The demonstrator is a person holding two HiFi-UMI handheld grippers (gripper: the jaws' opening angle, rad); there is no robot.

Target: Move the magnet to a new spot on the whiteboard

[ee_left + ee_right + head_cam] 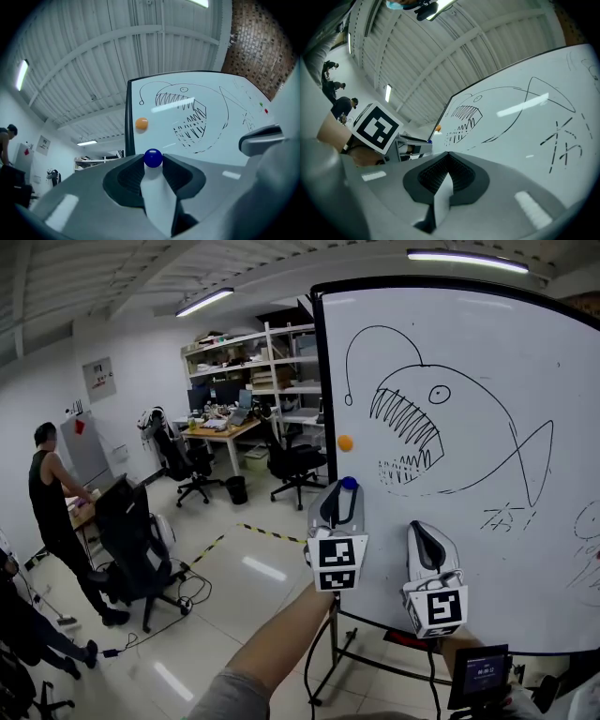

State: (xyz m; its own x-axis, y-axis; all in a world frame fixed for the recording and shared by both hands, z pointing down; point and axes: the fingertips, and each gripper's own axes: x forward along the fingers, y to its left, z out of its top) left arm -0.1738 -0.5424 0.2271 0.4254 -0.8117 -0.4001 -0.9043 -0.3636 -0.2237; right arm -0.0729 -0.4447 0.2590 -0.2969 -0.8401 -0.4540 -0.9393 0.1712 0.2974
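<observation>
A blue round magnet [349, 483] [153, 158] sits pinched between the fingertips of my left gripper [348, 487] [153, 160], which is shut on it, tilted upward in front of the whiteboard [469, 381] [213, 136] near its lower left edge. An orange magnet [345, 442] [141, 123] sticks to the board just above the blue one, left of a black fish drawing [422, 442]. My right gripper [419, 526] [447, 153] stands to the right, lower on the board, its jaws together with nothing between them. In the right gripper view the left gripper [410, 149] shows beside it.
The whiteboard stands on a black frame with legs [342, 652]. Left of it lie office chairs [131, 540], a desk [220, 432], shelves [262, 362] and cables [183, 601] on the floor. A person [52, 512] stands at the far left. A small screen [478, 676] is below right.
</observation>
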